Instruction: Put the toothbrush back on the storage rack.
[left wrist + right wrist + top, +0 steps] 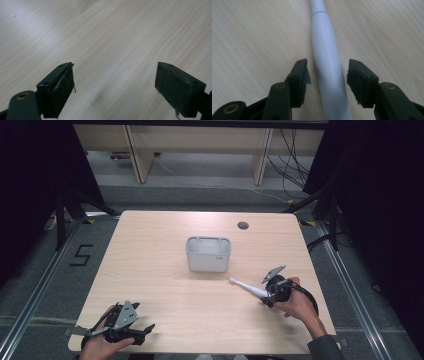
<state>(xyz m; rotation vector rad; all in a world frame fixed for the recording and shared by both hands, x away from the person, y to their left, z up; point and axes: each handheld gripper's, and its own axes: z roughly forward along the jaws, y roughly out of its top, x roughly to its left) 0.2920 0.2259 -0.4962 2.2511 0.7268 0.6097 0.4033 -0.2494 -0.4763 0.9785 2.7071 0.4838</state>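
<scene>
A: What is the biggest thing here?

B: One wooden worktop (165, 285). It has one small round hole (243, 225) near its far edge.

A: What sits on it?

B: One grey box (208, 254), open on top, near the middle. I count one electric toothbrush (248, 287) too. It is white and lies flat on the worktop, near the box on the person's right side. Its thin end points toward the box.

A: How many hand-held grippers are there?

B: Two. The left hand-held gripper (145, 331) rests at the near left corner, far from the toothbrush. In the left gripper view its jaws are spread wide, with bare wood between them.

A: And the other one?

B: The right hand-held gripper (327, 80) is at the thick end of the toothbrush (327, 62). Its jaws stand one on each side of the handle, with a small gap on both sides. They are not pinching it.
</scene>
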